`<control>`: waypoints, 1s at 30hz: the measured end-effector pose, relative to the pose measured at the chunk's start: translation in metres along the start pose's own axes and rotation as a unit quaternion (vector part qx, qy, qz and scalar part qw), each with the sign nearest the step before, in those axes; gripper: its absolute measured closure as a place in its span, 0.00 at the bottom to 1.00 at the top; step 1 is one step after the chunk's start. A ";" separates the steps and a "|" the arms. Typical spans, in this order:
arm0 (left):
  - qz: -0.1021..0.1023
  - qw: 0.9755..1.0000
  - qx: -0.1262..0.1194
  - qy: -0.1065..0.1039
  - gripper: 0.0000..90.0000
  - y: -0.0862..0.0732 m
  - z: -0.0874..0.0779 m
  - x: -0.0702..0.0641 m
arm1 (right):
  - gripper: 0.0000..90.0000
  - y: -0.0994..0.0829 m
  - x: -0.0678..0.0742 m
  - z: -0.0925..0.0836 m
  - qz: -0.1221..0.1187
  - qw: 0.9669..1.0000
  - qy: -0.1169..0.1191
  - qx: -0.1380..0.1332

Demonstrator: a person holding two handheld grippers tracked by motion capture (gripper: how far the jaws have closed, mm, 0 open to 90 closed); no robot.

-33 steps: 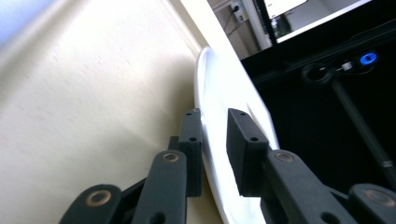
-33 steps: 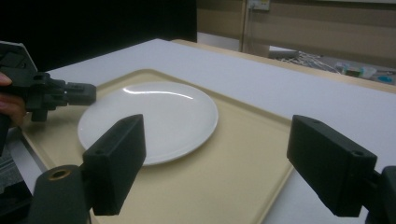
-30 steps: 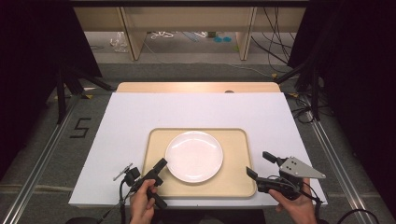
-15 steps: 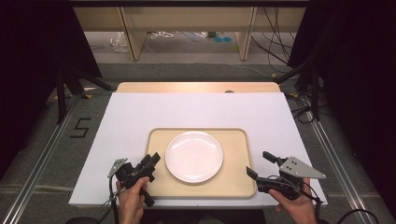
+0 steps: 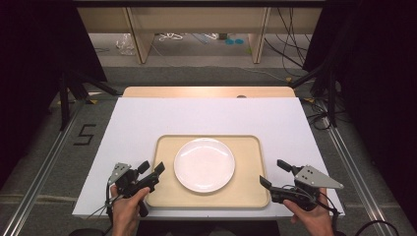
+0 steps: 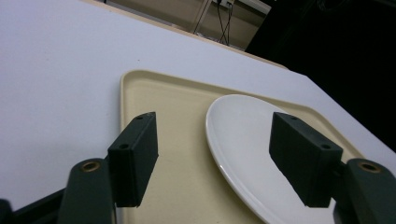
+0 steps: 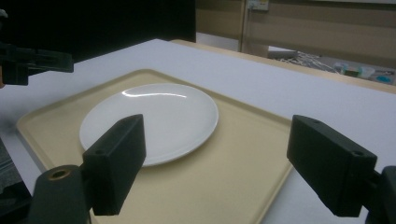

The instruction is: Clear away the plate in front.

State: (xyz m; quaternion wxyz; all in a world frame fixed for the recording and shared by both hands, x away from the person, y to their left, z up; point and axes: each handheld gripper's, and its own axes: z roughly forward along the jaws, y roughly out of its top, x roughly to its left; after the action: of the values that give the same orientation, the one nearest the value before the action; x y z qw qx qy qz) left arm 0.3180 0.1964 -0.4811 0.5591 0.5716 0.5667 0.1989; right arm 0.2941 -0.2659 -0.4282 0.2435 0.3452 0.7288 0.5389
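White plate [image 5: 204,164] centred on beige tray [image 5: 167,199], on white surface [image 5: 147,118]. Left tool [image 5: 152,167] at the tray's near-left corner, jaws spread, gripping nothing. Right tool [image 5: 274,172] at the near-right corner, jaws likewise spread and empty.

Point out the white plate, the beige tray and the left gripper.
white plate [image 5: 204,164]: high view, on its flat centre.
beige tray [image 5: 248,167]: high view, on the bare floor right of the plate.
left gripper [image 5: 151,168]: high view, midway between its open fingertips.
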 end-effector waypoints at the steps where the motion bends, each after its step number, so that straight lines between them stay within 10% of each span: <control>1: 0.001 1.000 -0.002 -0.004 0.34 0.001 0.000 0.001 | 0.23 0.000 0.000 0.000 0.002 1.000 0.001 0.001; 30: 0.029 0.999 -0.028 -0.003 0.17 0.007 -0.011 0.001 | 0.23 0.000 0.001 -0.001 -0.002 1.000 -0.003 0.000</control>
State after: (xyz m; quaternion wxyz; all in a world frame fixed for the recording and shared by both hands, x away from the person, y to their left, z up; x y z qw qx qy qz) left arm 0.3123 0.2038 -0.4724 0.5708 0.5727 0.5421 0.2288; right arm 0.2927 -0.2658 -0.4276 0.2462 0.3456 0.7287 0.5375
